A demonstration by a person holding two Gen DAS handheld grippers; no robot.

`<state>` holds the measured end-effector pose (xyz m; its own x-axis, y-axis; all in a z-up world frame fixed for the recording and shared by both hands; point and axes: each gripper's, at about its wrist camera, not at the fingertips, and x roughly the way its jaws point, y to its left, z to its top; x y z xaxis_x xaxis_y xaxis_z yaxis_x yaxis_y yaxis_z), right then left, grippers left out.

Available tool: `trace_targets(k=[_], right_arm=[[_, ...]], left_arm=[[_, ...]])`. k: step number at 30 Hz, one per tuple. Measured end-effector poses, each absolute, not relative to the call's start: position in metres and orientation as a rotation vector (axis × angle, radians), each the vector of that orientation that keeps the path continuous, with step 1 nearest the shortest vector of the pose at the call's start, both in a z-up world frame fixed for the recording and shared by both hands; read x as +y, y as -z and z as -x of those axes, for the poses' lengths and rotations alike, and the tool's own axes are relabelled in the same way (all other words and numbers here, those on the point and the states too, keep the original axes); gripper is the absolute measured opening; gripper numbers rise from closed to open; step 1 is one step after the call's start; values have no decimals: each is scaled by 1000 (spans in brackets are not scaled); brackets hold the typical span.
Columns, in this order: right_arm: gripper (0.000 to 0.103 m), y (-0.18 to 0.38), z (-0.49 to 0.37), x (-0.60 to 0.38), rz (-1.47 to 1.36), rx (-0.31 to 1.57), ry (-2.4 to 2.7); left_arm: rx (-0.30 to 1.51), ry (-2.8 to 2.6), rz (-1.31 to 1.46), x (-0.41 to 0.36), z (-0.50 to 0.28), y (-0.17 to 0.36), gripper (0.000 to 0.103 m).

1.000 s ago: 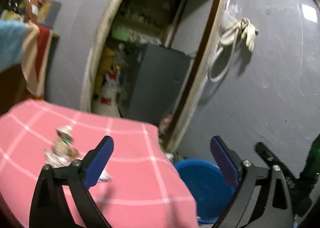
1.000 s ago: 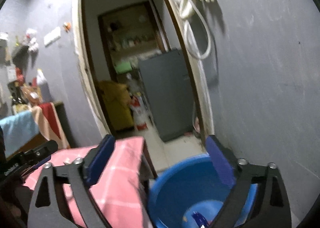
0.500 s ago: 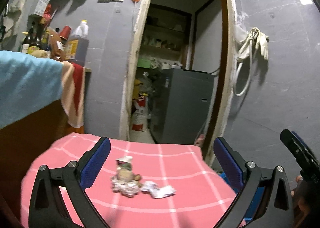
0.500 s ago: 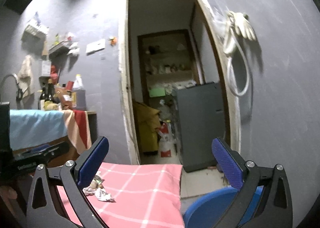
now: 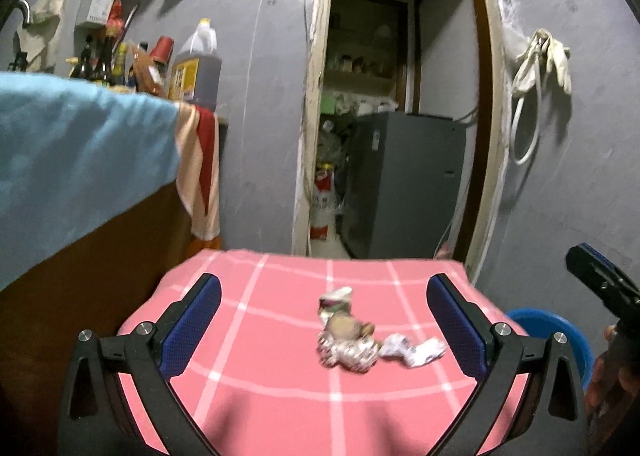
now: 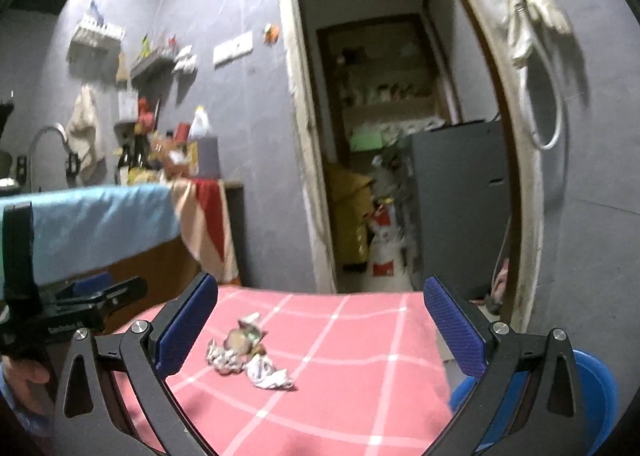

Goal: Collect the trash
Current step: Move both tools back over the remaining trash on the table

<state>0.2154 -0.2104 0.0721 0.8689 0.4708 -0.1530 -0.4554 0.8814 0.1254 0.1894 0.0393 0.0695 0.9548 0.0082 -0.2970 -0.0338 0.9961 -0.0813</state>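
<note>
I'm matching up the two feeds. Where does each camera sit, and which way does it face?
Left wrist: on the left gripper, facing the pink checked cloth, crumpled trash and doorway; right gripper at its right edge.
Right wrist: on the right gripper, same direction; left gripper at left.
Shared: trash, cloth, blue basin, doorway.

Two grippers are out, the left gripper (image 5: 323, 320) and the right gripper (image 6: 321, 320), each with two blue-padded fingers spread wide. One pink checked table (image 5: 280, 396) carries one small heap of trash (image 5: 348, 340) near its middle, with one crumpled white wrapper (image 5: 416, 350) touching it. One blue basin (image 6: 596, 388) sits past the table's right edge. One pair of pale gloves (image 5: 544, 56) hangs on the wall.
</note>
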Motion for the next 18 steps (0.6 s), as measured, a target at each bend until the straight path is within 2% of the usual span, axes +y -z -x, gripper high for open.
trace_targets(k=[6,13,14,16,18], right_arm=[[103,-51,-248,-173,50,375,-470],[103,-25,-280,-154,74,590,-535],[102,-21,-284,-152,79,618,-542],[89,-15,-289,-149,79,666,-560],[83,-8,-293,-146,85,712,-572]], left_arm=[[464,-8,69,51,-210,-52,101],[607,5,88,61,-227,-29,101],[624,5,91,61,-229,-26,101],[647,12,98,62,-232,-22,100],[669,49,107,63,-239,-21,100]])
